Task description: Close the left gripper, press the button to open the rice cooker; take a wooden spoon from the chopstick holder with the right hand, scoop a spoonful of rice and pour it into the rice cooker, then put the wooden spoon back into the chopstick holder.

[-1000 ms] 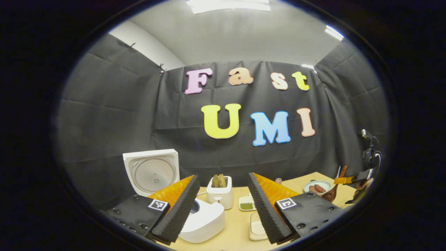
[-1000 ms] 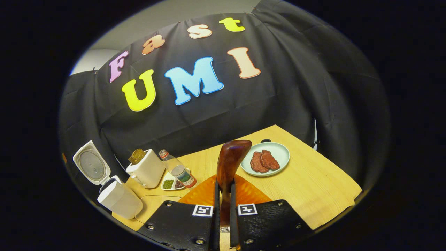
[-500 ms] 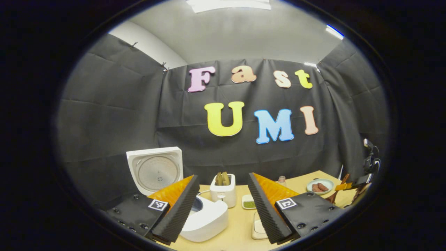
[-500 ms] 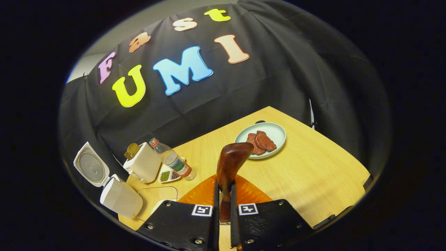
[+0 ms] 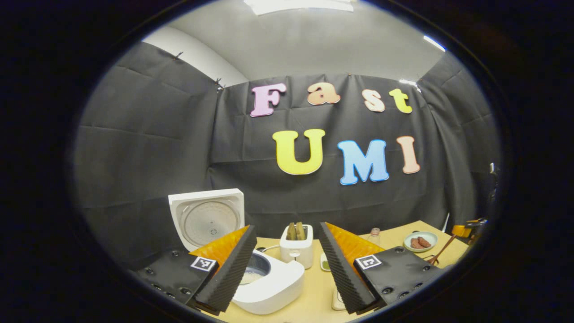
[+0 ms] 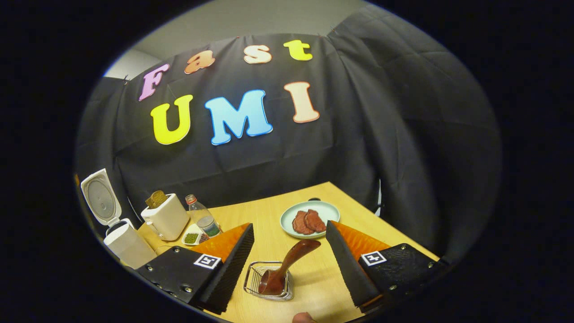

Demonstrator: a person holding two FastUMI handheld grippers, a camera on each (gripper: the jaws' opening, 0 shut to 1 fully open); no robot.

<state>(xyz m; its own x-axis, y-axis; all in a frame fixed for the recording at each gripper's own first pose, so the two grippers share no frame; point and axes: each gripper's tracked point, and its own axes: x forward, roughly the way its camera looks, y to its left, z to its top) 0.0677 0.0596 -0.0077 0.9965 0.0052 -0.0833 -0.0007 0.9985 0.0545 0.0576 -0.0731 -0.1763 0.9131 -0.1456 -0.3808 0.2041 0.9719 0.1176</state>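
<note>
While the wooden spoon (image 6: 287,264) leans tilted in the wire chopstick holder (image 6: 269,280), its dark bowl end down inside the basket and its handle slanting up to the right, the right tongs (image 6: 287,258) hang above it with their fingers spread wide, one on each side of the holder and touching neither the spoon nor the wire. The holder stands on the pale wood surface (image 6: 394,242), with a light green plate (image 6: 309,219) holding two reddish-brown pieces of meat just beyond it. Farther left in the right gripper view sit a small divided dish of green and dark grains (image 6: 193,236), a clear bottle (image 6: 204,219), a white toaster (image 6: 167,216) with bread in its slot, and the white rice cooker (image 6: 128,246) with its lid (image 6: 99,197) standing upright. In the left gripper view the rice cooker (image 5: 273,287) lies just ahead, lid (image 5: 207,217) raised, and something pale lies in the bottom of its dark inner pot. The left tongs (image 5: 283,262) are likewise wide open and grip nothing, held level above the near edge of the surface, pointing toward the toaster (image 5: 297,246).
</note>
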